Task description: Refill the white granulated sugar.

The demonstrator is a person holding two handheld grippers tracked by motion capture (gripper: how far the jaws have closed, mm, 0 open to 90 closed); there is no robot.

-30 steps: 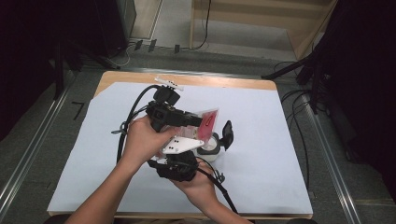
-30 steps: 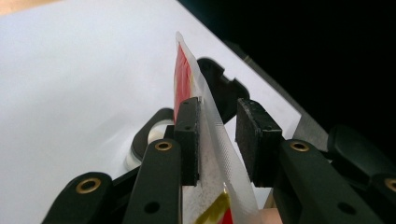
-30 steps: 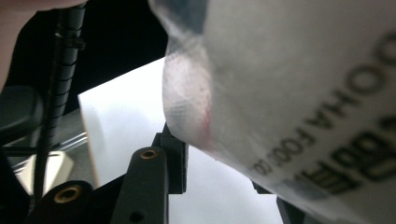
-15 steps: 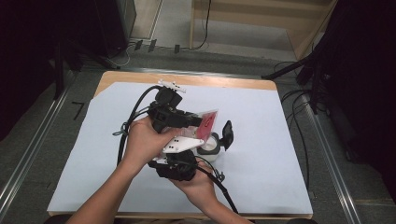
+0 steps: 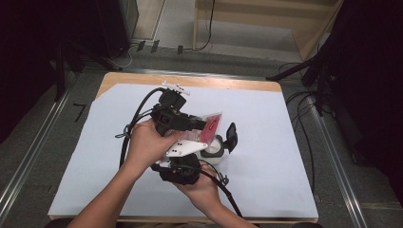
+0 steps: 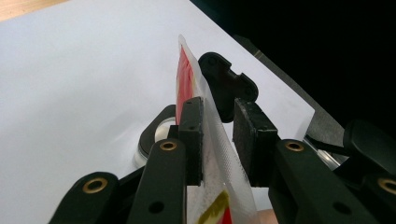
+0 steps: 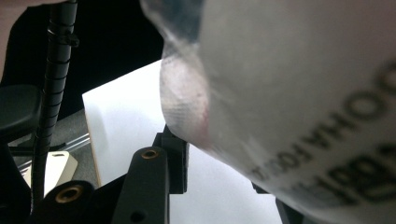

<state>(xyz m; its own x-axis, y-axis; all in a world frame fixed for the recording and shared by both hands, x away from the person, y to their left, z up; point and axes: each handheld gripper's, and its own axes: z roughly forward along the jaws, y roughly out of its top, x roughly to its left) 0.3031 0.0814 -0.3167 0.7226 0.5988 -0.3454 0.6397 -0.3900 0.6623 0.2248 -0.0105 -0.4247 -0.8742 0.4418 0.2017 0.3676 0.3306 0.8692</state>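
A clear pouch (image 5: pixel 212 125) with red contents hangs in the air, pinched by my left gripper (image 5: pixel 199 124). In the left gripper view the pouch (image 6: pixel 186 79) stands on edge between the pads, with the left gripper (image 6: pixel 218 140) shut on it. Just below sits a small white jar (image 5: pixel 215 151) with its black flip lid (image 5: pixel 231 135) raised; the jar (image 6: pixel 159 135) and lid (image 6: pixel 225 84) lie beyond the jaws. My right gripper (image 5: pixel 202 160) sits low beside the jar. In the right gripper view the pouch (image 7: pixel 303 93) looms close overhead, and the right gripper (image 7: pixel 219 186) has its jaws wide apart over bare sheet.
A white sheet (image 5: pixel 266 118) covers the wooden table, whose far edge (image 5: pixel 228 83) shows. Black cables (image 5: pixel 138 118) trail from both grippers on the left and toward the front edge. Metal rails (image 5: pixel 33 142) run along both sides of the table.
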